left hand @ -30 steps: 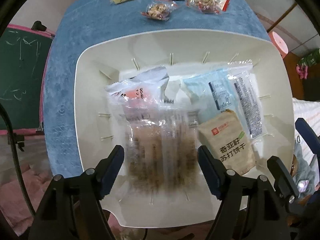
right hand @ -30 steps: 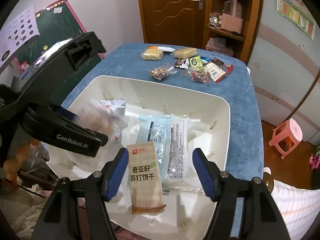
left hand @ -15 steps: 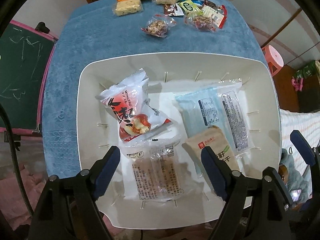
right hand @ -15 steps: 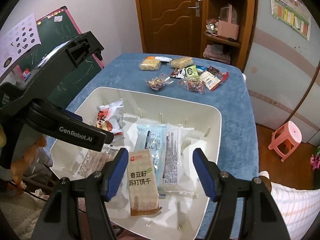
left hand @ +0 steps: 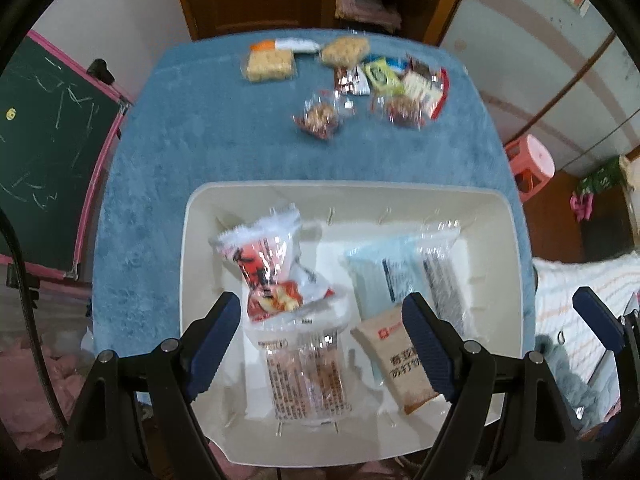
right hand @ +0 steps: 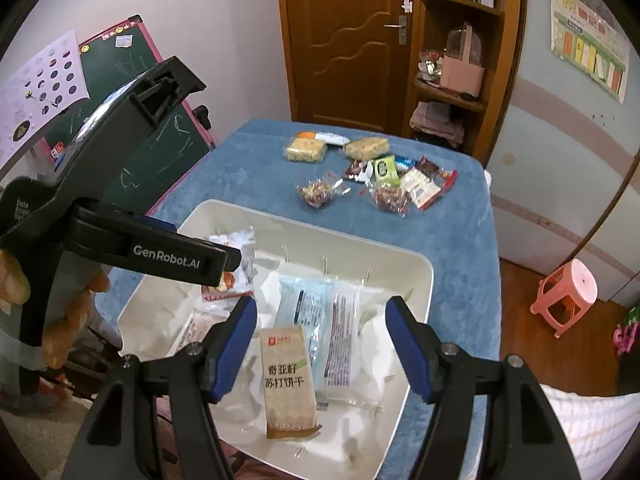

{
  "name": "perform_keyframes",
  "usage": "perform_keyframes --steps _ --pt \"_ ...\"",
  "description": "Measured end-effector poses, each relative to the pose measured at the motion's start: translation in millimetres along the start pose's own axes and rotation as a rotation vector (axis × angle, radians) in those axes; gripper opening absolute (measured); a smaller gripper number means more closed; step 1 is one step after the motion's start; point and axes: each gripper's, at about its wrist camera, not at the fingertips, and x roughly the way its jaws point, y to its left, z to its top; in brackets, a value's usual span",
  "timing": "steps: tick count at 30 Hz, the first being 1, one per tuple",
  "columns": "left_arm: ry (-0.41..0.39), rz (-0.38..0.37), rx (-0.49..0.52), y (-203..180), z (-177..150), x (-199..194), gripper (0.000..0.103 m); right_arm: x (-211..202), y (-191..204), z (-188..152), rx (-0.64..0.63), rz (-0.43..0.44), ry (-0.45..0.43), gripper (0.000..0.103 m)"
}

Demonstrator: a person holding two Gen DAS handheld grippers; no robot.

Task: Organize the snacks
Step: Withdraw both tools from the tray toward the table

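We held both grippers above the white bin (left hand: 192, 240) on the blue desk (left hand: 192, 128), caught between one snack and the next. The left gripper (left hand: 326, 338) stood with its jaws apart and nothing in them, over a clear pack (left hand: 306, 372) of brown bars lying free on the bin floor beside a red-and-white bag (left hand: 268, 272). The right gripper (right hand: 322, 350) was likewise spread and empty, hanging over a tan cracker pack (right hand: 288, 384) that lay against a pale blue pack (right hand: 316, 320). With four packs in the bin, we judged the sorting partly done. The rest of the snacks waited well apart at the desk's far end: two pale rice bars (right hand: 306, 150), a clear nut pouch (right hand: 316, 194) and a huddle of small wrappers (right hand: 404, 184). The next move, as we read it, called for a reach past the bin's far rim to the nut pouch, the nearest of them, with jaws kept wide and brought down flat on the crinkly film so that it would not slip out. The desk wore a plush cover that might yield under the tips. Around us were a green chalkboard (right hand: 160, 144) at the left, a brown door (right hand: 348, 40), shelves (right hand: 452, 52) beside it and a pink stool (right hand: 568, 292) on the wooden floor.
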Motion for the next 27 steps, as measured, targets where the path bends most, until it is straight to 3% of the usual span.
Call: perform_keyframes --steps 10,15,20,27 --pt "-0.118 -0.047 -0.048 20 34 -30 0.082 -6 3 45 -0.024 -0.018 -0.004 0.068" --pt "-0.174 -0.028 -0.043 26 58 -41 0.082 1 -1 72 -0.013 -0.045 -0.002 0.068" --pt "-0.233 -0.005 0.009 24 91 -47 0.082 11 -13 102 0.010 -0.091 0.001 0.067" --pt "-0.283 -0.028 0.042 26 149 -46 0.082 29 -50 149 0.061 -0.186 0.001 0.067"
